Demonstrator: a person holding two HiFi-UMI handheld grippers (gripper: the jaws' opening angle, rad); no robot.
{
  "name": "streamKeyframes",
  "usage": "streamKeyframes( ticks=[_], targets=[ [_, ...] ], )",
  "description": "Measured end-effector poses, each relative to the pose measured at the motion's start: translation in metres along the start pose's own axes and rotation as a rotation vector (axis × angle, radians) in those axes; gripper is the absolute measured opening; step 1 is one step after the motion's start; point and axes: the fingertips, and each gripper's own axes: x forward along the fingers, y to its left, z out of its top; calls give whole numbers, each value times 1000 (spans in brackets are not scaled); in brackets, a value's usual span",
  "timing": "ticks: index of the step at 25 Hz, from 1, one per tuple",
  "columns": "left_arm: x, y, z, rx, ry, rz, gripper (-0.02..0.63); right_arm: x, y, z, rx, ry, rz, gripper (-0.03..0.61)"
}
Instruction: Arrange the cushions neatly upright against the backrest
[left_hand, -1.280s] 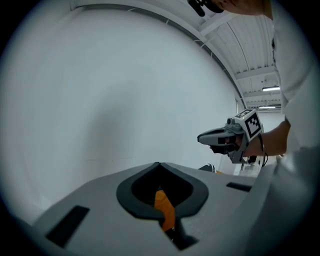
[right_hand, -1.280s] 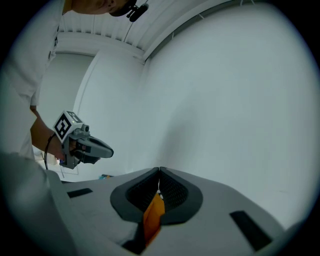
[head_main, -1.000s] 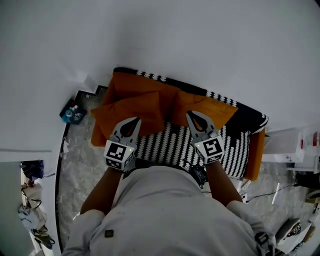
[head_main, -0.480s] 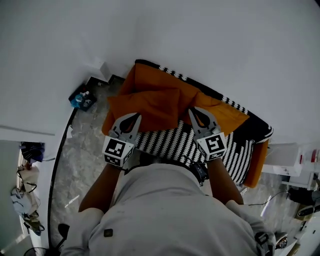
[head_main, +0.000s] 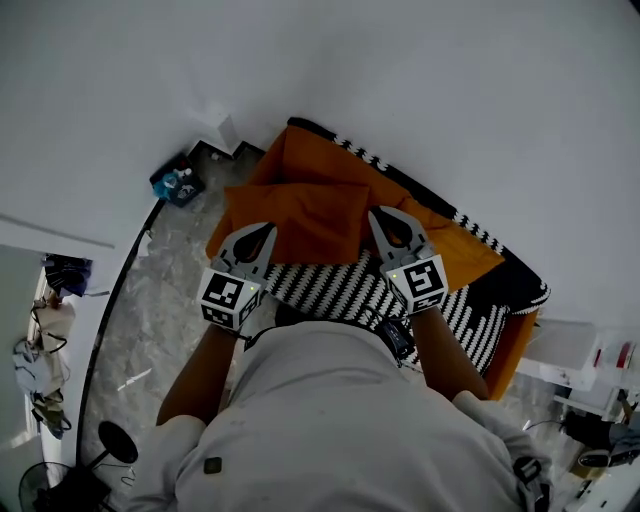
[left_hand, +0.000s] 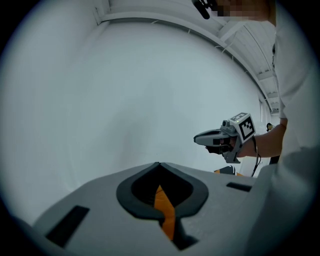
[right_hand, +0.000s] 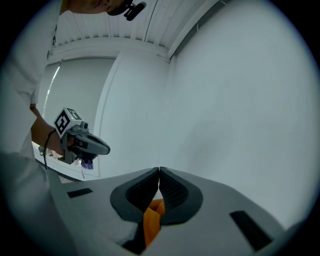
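An orange cushion (head_main: 298, 218) hangs between my two grippers above the black-and-white striped sofa seat (head_main: 345, 290), in front of the orange backrest (head_main: 325, 160). My left gripper (head_main: 263, 231) is shut on the cushion's left edge; a fold of orange fabric (left_hand: 165, 212) shows between its jaws. My right gripper (head_main: 381, 214) is shut on the right edge, with orange fabric (right_hand: 151, 218) pinched there too. A second orange cushion (head_main: 458, 248) lies further right on the sofa. Each gripper view looks up at the white wall and shows the other gripper, right (left_hand: 212, 138) and left (right_hand: 95, 146).
A blue packet (head_main: 180, 185) lies on the marble floor (head_main: 165, 300) left of the sofa. White furniture (head_main: 570, 345) stands at the right, and a dark round stand base (head_main: 117, 441) at the lower left. The white wall (head_main: 420, 90) runs behind the sofa.
The head view has swung, so the sofa sits further right and more slanted. Both grippers have kept their hold on the orange cushion, now slightly higher toward the backrest.
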Motion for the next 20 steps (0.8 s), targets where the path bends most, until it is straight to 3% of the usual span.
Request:
streamKeyframes(
  ticks=[13, 20],
  targets=[
    [44, -13, 3, 1, 40, 101, 9, 4, -43, -34, 44, 1, 125, 29],
    [67, 2, -14, 5, 107, 99, 9, 26, -59, -53, 65, 29, 150, 29]
  ],
)
